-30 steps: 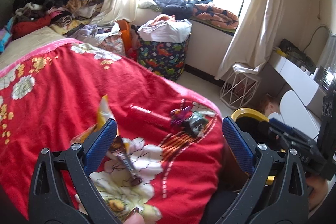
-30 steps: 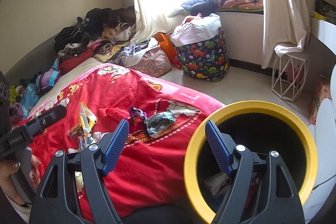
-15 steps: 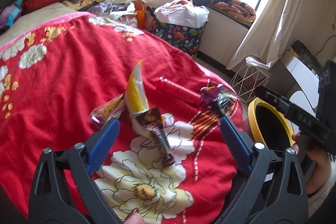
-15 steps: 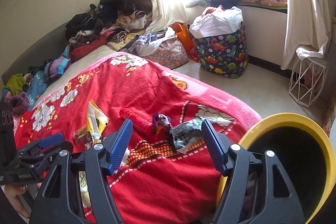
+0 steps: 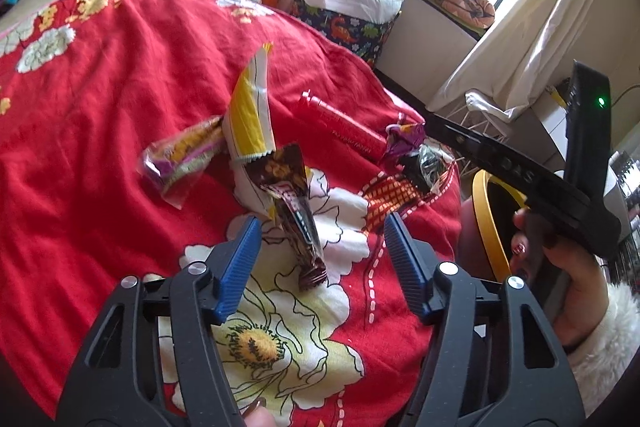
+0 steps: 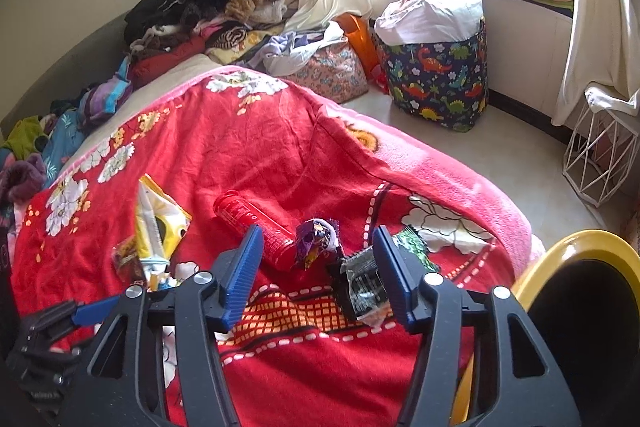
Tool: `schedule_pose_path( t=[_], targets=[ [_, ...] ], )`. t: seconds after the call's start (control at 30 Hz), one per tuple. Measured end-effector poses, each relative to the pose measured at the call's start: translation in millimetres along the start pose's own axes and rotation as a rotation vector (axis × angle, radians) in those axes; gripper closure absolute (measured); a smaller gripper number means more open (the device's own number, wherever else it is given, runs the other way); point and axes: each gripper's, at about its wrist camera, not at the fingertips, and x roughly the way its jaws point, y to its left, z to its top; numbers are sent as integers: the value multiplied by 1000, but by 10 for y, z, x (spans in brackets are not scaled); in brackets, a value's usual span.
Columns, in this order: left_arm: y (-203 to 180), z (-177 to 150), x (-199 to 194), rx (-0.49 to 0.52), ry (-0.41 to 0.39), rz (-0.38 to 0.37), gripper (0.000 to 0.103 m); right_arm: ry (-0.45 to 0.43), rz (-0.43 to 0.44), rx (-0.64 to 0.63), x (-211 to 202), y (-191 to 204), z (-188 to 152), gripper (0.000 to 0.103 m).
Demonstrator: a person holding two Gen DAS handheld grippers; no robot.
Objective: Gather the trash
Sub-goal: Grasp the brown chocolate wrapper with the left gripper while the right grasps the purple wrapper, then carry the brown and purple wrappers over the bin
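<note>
Both hand-held grippers have been brought from the yellow bin [image 6: 576,247] over the bed [image 6: 280,147]. The left hand-held gripper [image 5: 320,247], jaws wide, is placed around a brown wrapper [image 5: 298,211]; the right hand-held gripper [image 6: 318,255], also wide, is probably aimed at the silver wrapper [image 6: 362,283]. Nothing is held yet.

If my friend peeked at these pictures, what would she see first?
The big red flowered blanket fills the middle, with wrappers and a red tube scattered on it. Both hand-held grippers, left and right, hang open over the mess. A yellow-rimmed bin waits at the bed's right edge.
</note>
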Motion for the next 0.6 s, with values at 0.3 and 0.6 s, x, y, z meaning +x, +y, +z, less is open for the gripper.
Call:
schedule_pose_path(
  t=[0.3, 0.6],
  targets=[
    [50, -76, 129, -23, 61, 31, 71, 41, 30, 7, 235, -18, 33, 87],
    [67, -81, 101, -15, 59, 9, 92, -68, 83, 10, -237, 80, 9, 87]
  ],
)
